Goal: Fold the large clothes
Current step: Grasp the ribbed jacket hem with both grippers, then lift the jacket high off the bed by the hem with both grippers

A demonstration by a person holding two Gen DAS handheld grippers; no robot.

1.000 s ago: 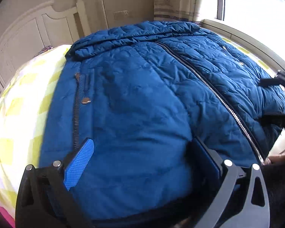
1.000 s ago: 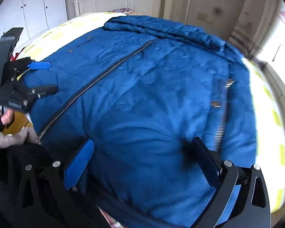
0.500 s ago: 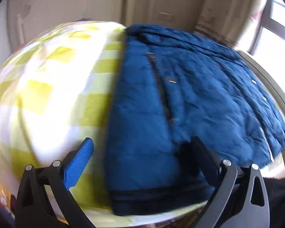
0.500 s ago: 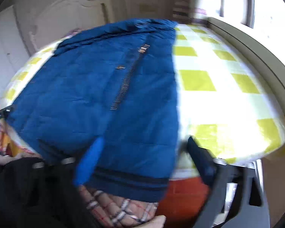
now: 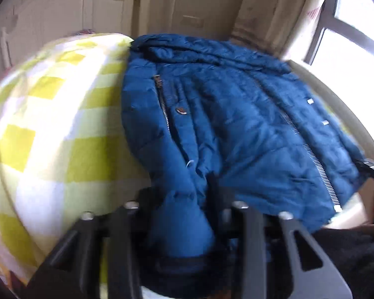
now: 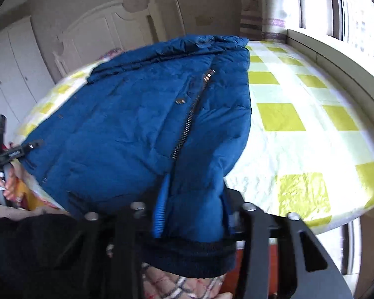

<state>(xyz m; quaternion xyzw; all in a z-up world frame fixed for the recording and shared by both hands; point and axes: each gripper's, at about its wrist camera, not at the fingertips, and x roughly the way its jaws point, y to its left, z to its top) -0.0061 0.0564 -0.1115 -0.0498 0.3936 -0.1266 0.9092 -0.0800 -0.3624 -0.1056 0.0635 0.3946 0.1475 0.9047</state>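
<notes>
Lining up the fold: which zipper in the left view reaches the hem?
The long centre zipper; the short pocket zipper beside the checked blanket stops partway down the jacket.

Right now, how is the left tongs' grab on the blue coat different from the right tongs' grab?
The left tongs pinch the blue coat at the hem corner beside the checked blanket on its left; the right tongs pinch the other corner, with the blanket on its right. A blue pad shows on the right tongs; the left tongs look all black. Both are shut on bunched fabric above the dark hem band.
</notes>
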